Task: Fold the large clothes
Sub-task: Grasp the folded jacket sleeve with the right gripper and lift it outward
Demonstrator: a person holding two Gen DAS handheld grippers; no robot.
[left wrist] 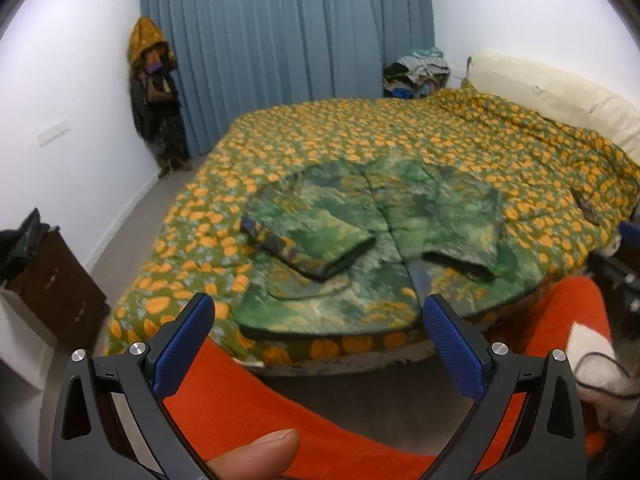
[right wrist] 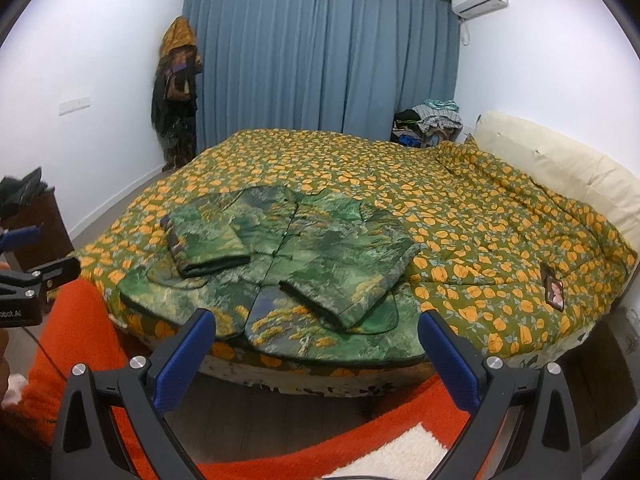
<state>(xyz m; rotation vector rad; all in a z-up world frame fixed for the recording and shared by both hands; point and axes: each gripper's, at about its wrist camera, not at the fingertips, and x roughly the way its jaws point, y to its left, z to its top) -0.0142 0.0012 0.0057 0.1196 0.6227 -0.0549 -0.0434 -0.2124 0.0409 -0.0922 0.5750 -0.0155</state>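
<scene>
Ahead of my left gripper (left wrist: pixel 316 344) and right gripper (right wrist: pixel 316 348), both wide open and empty, the green jacket (right wrist: pixel 304 256) lies flat on the bed (right wrist: pixel 480 216), sleeves folded inward across its front. Remaining, I judge: folding the body.

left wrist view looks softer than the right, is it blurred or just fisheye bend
Left wrist view: jacket and quilt smeared, likely motion blur. Right wrist view: jacket crisper. Both bend the curtain top and darken the corners.

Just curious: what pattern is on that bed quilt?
Orange flowers on olive green quilted bedspread; clearest in right wrist view.
</scene>
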